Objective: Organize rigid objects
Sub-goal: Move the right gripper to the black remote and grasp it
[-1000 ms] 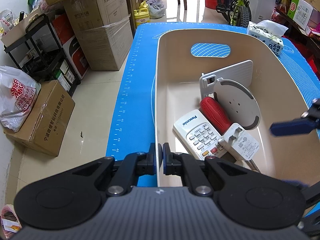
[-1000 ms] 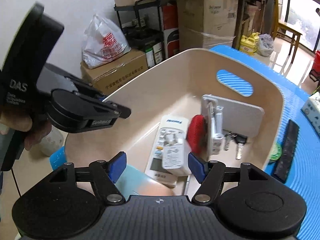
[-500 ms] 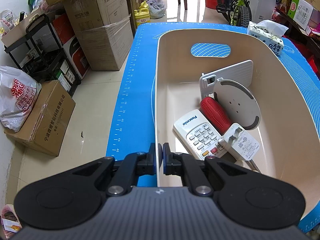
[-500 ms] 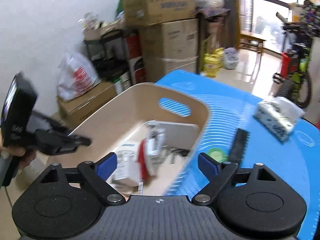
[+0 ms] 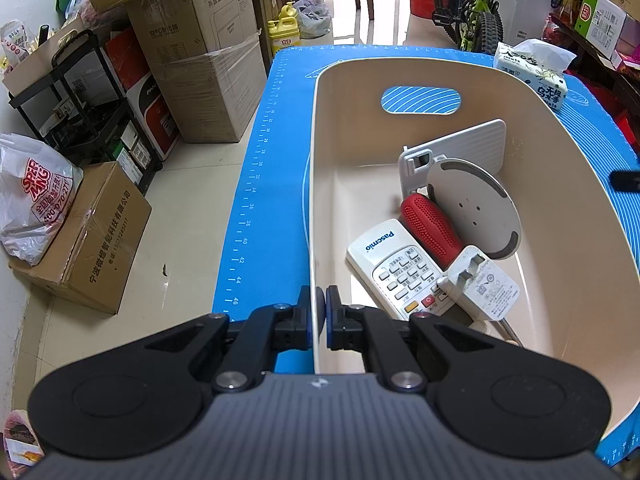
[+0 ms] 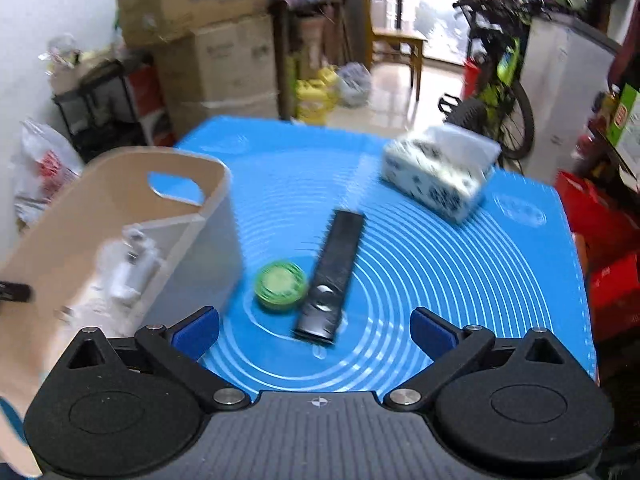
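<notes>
Blue ringed mat [image 6: 440, 248] — bearing the beige bin [image 6: 120, 208], green round tin [image 6: 281, 286], black remote [image 6: 332, 276] and tissue pack [image 6: 440, 178].

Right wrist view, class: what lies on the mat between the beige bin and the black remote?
A round green tin sits on the blue mat between the beige bin and the black remote, seen in the right wrist view.

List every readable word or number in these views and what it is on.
"Pascmio": white remote.
"SPEED MING", "400-070-271": plastic bag.
"22" to "46": mat ruler.
"inhaxss", uncertain: carton.
Charger print and tissue pack print: too small.
Right view: blurred.
</notes>
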Motion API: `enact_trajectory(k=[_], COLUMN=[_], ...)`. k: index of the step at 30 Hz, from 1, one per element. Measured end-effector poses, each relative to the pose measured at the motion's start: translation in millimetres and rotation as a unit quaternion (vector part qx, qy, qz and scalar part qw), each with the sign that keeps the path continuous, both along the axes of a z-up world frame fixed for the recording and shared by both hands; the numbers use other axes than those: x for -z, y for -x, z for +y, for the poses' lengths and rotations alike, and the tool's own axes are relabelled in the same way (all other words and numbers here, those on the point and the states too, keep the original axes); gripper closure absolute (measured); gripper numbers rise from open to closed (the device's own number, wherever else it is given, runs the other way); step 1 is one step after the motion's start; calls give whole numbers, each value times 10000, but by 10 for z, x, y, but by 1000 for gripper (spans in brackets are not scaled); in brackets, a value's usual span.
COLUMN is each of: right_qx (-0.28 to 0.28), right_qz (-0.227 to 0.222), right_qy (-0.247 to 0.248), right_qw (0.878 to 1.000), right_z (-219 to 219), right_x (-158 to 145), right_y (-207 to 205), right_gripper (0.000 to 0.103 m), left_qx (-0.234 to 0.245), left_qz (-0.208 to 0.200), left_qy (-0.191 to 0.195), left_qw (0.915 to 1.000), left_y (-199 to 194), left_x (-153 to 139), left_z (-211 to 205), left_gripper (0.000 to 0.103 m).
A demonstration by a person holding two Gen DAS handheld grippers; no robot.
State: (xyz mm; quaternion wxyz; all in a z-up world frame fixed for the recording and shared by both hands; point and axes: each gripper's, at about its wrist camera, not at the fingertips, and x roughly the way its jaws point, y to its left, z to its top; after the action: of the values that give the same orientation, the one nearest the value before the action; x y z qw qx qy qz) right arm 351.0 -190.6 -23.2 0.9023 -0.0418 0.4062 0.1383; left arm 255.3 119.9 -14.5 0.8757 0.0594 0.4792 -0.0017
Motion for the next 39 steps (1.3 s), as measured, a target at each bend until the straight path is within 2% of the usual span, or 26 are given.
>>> enact_trajectory(k=[6, 11, 14, 17, 26, 33, 39], right_qx=[68, 17, 34, 171, 624, 886, 967], right_qz=[154, 155, 142, 159, 278, 350, 457], right_qy=[132, 288, 273, 56, -174, -202, -13], right_qw=[9998, 9995, 9995, 9997, 9975, 9953, 9943], right_z=[2, 96, 120, 78, 98, 176, 252], right_x=[368, 547, 592, 582, 621, 736, 849], right_y=[-168, -270, -325, -403, -903, -1169, -1266], right_gripper=[2, 2, 2, 2, 3, 11, 22], left_qx=[-4, -5, 1, 2, 29, 43, 47], left_qz=[4, 1, 2, 0, -21, -11, -14], left_qy=[4, 2, -5, -18, -74, -139, -132], left_qw=[10000, 10000, 10000, 10000, 10000, 9999, 9999], left_y=[1, 1, 2, 8, 7, -2, -1], left_x=[-2, -2, -1, -8, -7, -5, 1], left_z=[0, 0, 0, 8, -9, -38, -45], left_gripper=[96, 96, 96, 96, 95, 95, 95])
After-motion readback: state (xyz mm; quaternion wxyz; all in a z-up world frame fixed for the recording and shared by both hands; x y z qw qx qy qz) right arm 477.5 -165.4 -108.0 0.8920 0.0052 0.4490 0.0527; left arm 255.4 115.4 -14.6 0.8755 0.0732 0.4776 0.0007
